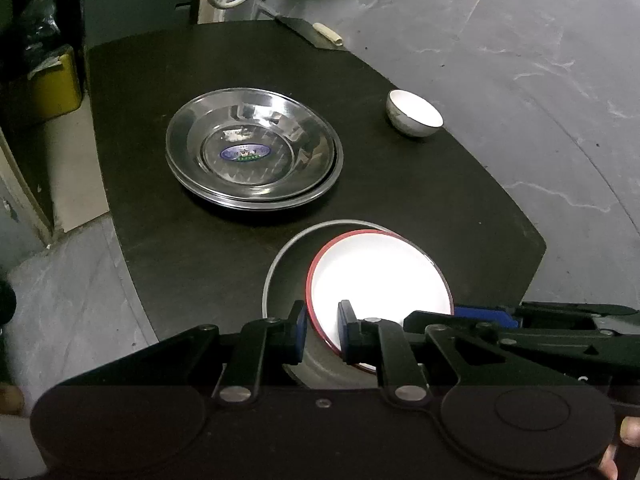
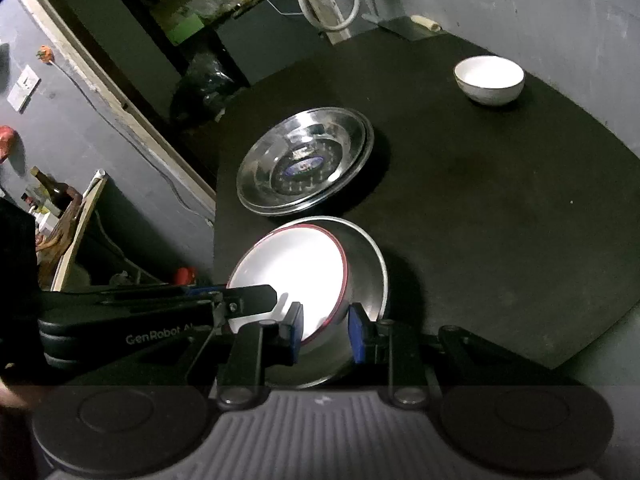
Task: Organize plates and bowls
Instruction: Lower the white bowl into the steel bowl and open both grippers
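Dark round-edged desk [image 1: 400, 184] against a grey marbled floor [image 1: 540, 40], cluttered shelving in gloom beyond. Near its middle, stacked steel plates [image 1: 252, 152], shiny, stiff, probably slippery at the rim. At the near edge, a grey metal bowl [image 1: 280, 272] with a white red-rimmed enamel plate [image 1: 380, 280] tilted inside it, leaning on the bowl's wall. Well apart toward the far side, a small white bowl [image 1: 414, 114], likely ceramic and chippable. Left tongs [image 1: 322, 330] nearly together, clamped on the enamel plate's red rim. Right tongs [image 2: 325, 330] nearly together, straddling the near rims of plate and grey bowl; clamped on which, cannot tell. Both pieces light and rigid, likely slick; best taken by the rim, squarely, to avoid swinging.
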A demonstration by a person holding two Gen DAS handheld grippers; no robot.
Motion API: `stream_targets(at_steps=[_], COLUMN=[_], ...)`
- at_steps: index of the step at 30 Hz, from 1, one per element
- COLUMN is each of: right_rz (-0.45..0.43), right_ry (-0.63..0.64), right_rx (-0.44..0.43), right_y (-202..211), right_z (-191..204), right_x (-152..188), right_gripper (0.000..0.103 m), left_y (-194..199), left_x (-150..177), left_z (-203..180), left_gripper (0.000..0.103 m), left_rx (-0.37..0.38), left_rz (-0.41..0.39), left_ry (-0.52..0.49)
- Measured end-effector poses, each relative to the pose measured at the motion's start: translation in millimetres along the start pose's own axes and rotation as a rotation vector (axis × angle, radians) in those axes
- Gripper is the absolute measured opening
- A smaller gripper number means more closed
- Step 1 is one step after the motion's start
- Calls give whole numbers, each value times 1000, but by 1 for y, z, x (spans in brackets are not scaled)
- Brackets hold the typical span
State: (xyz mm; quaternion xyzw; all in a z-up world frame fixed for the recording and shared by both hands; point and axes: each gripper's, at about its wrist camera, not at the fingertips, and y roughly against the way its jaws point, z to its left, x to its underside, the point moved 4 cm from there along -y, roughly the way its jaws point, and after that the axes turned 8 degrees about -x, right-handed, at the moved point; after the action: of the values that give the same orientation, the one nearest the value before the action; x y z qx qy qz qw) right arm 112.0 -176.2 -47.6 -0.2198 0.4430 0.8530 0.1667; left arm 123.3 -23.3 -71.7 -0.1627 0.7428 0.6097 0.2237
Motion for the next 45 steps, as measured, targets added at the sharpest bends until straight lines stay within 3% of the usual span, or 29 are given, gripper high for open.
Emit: stream_targets(at_steps=[45], right_rz=[43], right_ry=[-16], right_rx=[-16], right_y=[-12], right_z=[-7], right_x=[-4], right_gripper=[29], left_y=[-10], left_x=[-1], left_z=[3], left_gripper=[21], left_rx=[-16], left_rz=[41], left_ry=[10])
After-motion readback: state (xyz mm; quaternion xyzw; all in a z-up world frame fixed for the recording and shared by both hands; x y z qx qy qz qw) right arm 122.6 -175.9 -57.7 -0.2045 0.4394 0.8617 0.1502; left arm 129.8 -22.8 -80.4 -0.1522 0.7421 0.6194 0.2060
